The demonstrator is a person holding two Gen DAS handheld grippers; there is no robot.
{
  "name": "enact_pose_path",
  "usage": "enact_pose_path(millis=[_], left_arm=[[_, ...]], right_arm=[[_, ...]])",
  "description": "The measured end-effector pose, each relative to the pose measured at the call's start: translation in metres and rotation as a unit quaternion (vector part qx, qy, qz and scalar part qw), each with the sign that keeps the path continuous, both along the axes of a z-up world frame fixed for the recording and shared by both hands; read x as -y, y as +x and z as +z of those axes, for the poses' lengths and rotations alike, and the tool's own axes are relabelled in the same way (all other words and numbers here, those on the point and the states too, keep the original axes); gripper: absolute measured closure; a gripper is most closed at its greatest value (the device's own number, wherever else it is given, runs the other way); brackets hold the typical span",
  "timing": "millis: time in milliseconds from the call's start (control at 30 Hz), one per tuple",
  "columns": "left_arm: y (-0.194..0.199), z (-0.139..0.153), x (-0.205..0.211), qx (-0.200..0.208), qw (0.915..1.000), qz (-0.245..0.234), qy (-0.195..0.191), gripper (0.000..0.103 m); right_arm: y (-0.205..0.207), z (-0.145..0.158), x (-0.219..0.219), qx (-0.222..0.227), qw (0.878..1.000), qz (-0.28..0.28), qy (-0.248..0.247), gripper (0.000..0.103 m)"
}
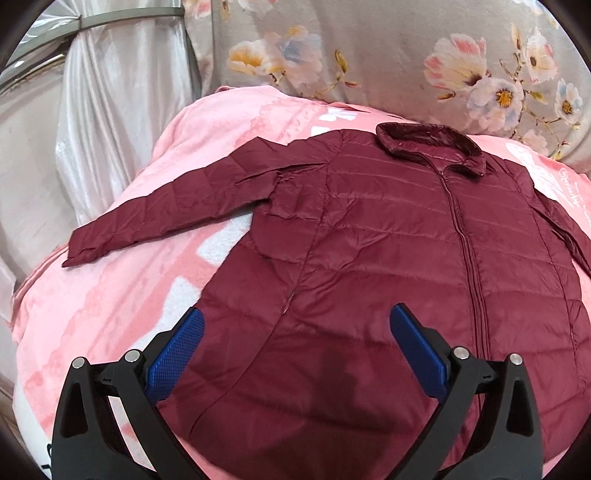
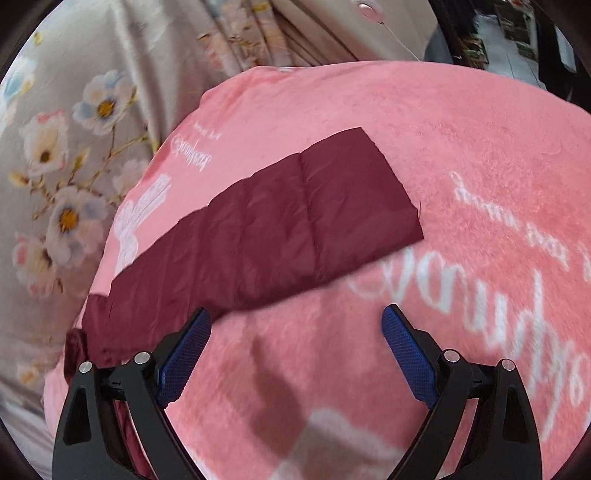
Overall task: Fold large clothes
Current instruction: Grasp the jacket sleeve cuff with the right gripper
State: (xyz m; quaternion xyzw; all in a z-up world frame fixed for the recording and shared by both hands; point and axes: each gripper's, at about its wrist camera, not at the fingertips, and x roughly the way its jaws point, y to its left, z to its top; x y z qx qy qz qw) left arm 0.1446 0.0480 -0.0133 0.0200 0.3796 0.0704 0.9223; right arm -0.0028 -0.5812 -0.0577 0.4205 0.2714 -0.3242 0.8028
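A maroon quilted jacket (image 1: pixel 388 251) lies flat and zipped on a pink blanket (image 1: pixel 110 295), collar (image 1: pixel 432 146) at the far end. Its one sleeve (image 1: pixel 177 210) stretches out to the left. My left gripper (image 1: pixel 295 325) hovers open above the jacket's lower front, with nothing between its blue pads (image 1: pixel 177 350). In the right wrist view the other sleeve (image 2: pixel 266 229) lies spread across the blanket (image 2: pixel 461 147), its cuff (image 2: pixel 380 184) pointing up and right. My right gripper (image 2: pixel 295 325) is open just below that sleeve, over bare blanket.
A grey floral cloth (image 1: pixel 406 55) lies behind the blanket, and shiny white curtain fabric (image 1: pixel 110 92) hangs at the left. The blanket carries white lettering (image 2: pixel 498 295). A dark doorway area (image 2: pixel 498 33) shows at the upper right.
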Motion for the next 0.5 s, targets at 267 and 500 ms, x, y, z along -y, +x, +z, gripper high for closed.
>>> enact_pose_path(millis=[267, 500], left_arm=[[0.027, -0.008, -0.001, -0.021, 0.9996, 0.001, -0.017, 0.005], [0.040, -0.005, -0.022, -0.019, 0.9993, 0.026, -0.021, 0.005]], right_arm=[[0.052, 0.033, 0.008, 0.016, 0.999, -0.003, -0.043, 0.096], [0.160, 0.137, -0.146, 0.057, 0.946, 0.210, -0.241, 0.097]])
